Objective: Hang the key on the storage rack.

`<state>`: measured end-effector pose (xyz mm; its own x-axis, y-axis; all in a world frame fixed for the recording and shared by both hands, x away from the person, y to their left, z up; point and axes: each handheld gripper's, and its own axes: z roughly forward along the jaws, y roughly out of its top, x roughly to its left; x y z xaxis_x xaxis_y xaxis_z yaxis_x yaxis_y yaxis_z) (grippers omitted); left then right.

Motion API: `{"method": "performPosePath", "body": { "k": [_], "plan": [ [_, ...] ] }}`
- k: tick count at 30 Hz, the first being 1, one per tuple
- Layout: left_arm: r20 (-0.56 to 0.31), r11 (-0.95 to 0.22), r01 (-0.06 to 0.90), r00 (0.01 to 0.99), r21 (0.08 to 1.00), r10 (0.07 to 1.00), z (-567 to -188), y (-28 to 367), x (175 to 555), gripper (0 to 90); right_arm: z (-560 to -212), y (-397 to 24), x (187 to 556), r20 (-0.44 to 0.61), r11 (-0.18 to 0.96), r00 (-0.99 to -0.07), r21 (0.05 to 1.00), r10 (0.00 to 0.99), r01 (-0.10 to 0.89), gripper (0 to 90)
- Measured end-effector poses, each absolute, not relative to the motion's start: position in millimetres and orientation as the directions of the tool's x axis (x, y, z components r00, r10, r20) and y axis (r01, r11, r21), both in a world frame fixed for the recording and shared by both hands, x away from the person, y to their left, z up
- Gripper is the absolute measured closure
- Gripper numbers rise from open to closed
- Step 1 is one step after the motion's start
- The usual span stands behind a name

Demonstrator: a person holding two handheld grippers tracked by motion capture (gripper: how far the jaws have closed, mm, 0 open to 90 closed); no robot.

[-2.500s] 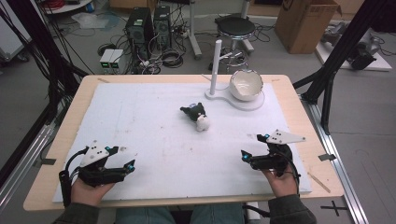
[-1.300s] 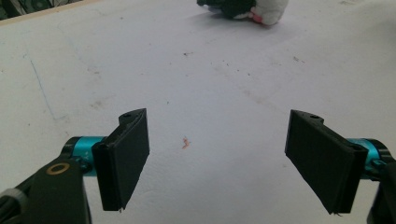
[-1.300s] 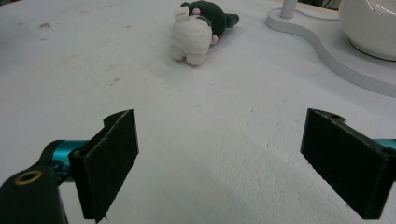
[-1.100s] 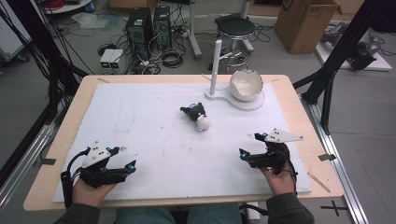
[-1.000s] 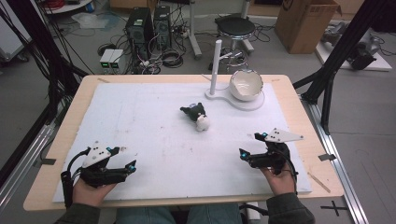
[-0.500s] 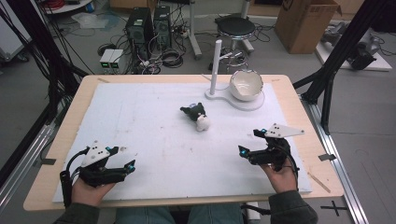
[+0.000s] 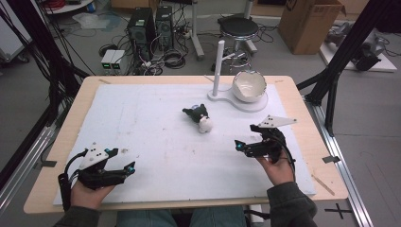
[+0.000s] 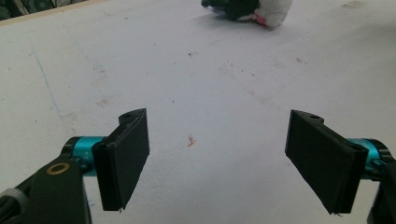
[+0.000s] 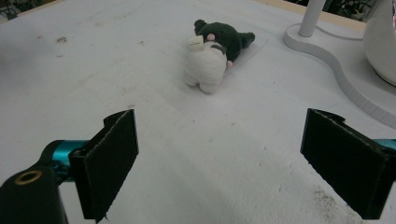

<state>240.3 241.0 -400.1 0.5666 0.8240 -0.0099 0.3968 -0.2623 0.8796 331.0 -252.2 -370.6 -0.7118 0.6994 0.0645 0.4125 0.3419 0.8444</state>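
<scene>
Plush [image 7: 199, 117] lies on its side mid-mat, just left of the bowl stand [image 7: 239, 100]. Right gripper [image 7: 242, 147] jaws wide, aimed at it. Left gripper [image 7: 126, 166] wide too. Straddle the white body, then close.

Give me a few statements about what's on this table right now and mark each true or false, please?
1. The plush toy lies on the white mat. True.
2. The right gripper is clamped on the plush toy. False: its jaws stand wide apart, short of the toy.
3. The white bowl sits beside an upright white post on a flat base. True.
4. The left gripper holds the bowl. False: it is open near the table's front edge, with nothing between its jaws.
</scene>
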Motion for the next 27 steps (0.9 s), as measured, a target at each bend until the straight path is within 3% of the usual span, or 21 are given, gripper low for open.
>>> {"method": "performPosePath", "body": {
  "k": [27],
  "plan": [
    [-0.002,-0.270,0.396,0.566,0.878,0.824,-401.2,241.3,238.7,22.2,-364.3,-218.9,371.5,0.111,0.331,-0.715,0.830,0.690,0.449,10.6]
  ]
}}
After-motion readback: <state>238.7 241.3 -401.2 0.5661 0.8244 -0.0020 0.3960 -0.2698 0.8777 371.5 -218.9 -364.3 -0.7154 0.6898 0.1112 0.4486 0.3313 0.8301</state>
